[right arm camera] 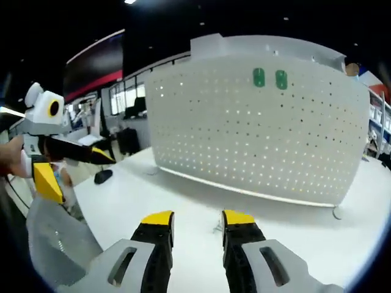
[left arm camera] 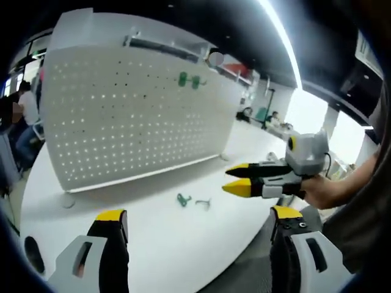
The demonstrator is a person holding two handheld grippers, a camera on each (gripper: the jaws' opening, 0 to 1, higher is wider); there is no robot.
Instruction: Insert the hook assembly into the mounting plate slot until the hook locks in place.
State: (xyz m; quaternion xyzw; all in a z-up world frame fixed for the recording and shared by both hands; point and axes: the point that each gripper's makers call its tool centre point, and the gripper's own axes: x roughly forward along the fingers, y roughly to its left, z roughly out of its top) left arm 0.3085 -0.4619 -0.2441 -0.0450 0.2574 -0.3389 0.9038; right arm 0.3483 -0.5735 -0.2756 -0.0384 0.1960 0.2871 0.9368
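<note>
In the left gripper view we saw the white pegboard [left arm camera: 134,116] standing upright on the white table [left arm camera: 153,238], with two green hooks [left arm camera: 189,79] already mounted high on it. A loose green hook [left arm camera: 183,199] and a metal hook [left arm camera: 203,202] lay on the table just in front of the board. The left tool [left arm camera: 194,215] was wide open and empty. To the right, the right tool [left arm camera: 238,179], held in a hand [left arm camera: 321,190], hung above the table, slightly parted and holding nothing.
</note>
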